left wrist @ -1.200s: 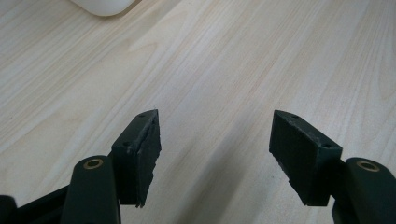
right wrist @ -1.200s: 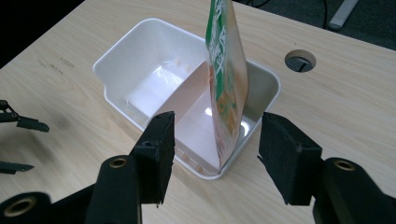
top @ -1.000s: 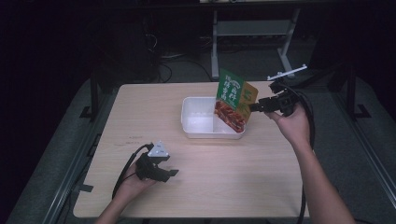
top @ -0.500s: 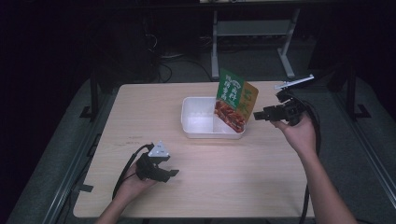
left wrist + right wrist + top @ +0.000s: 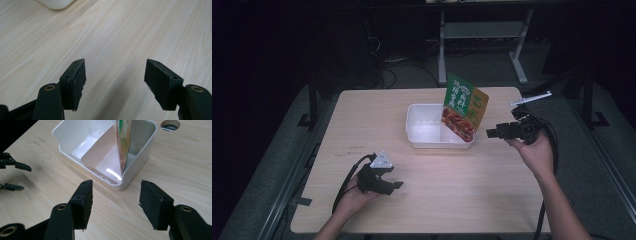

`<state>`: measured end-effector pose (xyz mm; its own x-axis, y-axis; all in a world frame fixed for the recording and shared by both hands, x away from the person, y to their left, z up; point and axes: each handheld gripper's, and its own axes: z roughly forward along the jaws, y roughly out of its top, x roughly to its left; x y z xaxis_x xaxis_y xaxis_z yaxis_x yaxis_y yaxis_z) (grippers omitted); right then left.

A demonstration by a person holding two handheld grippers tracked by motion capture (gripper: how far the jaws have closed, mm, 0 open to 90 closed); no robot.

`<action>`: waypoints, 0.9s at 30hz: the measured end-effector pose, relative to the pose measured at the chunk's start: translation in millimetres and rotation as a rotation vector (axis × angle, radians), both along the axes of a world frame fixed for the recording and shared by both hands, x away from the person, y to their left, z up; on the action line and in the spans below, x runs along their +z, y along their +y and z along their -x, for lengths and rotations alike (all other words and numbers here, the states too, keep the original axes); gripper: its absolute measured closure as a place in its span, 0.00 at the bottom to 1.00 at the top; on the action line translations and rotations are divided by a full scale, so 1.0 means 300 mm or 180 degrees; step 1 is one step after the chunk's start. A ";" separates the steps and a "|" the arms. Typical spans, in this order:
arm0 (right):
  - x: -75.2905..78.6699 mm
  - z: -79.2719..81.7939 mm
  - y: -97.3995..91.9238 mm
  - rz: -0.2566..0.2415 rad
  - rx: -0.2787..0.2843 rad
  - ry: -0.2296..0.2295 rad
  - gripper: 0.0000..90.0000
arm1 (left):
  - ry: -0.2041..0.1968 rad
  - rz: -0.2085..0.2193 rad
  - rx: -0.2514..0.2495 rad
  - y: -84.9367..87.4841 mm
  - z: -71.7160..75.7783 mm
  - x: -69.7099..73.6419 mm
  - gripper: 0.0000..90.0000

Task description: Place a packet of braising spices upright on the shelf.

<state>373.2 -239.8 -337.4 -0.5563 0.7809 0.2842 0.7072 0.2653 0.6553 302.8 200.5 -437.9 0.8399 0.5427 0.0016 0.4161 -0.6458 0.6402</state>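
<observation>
A green and orange food packet (image 5: pixel 463 107) stands on edge in the right compartment of a white divided tub (image 5: pixel 428 129), leaning on its right wall. In the right gripper view the packet (image 5: pixel 124 142) shows edge-on inside the tub (image 5: pixel 138 157). My right gripper (image 5: pixel 492 133) hovers just right of the tub, open and empty, its jaws (image 5: pixel 115 200) wide apart and pointed at the tub's corner. My left gripper (image 5: pixel 393 185) rests near the table's front left, open with nothing between its jaws (image 5: pixel 115 75), only bare wood below.
The light wooden table (image 5: pixel 452 190) has a round cable hole (image 5: pixel 170 124) behind the tub. A corner of the tub (image 5: pixel 56 3) shows at the top of the left gripper view. A desk frame (image 5: pixel 484 35) stands on the dark floor beyond.
My right gripper has let go of the packet and drawn back to the right and towards me. The packet stays leaning in the tub. The left gripper has not moved.
</observation>
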 end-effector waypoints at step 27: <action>-0.202 0.182 -0.050 -0.0117 0.0062 0.0114 0.48 | -0.0020 0.0013 0.0019 0.000 -0.001 -0.001 0.37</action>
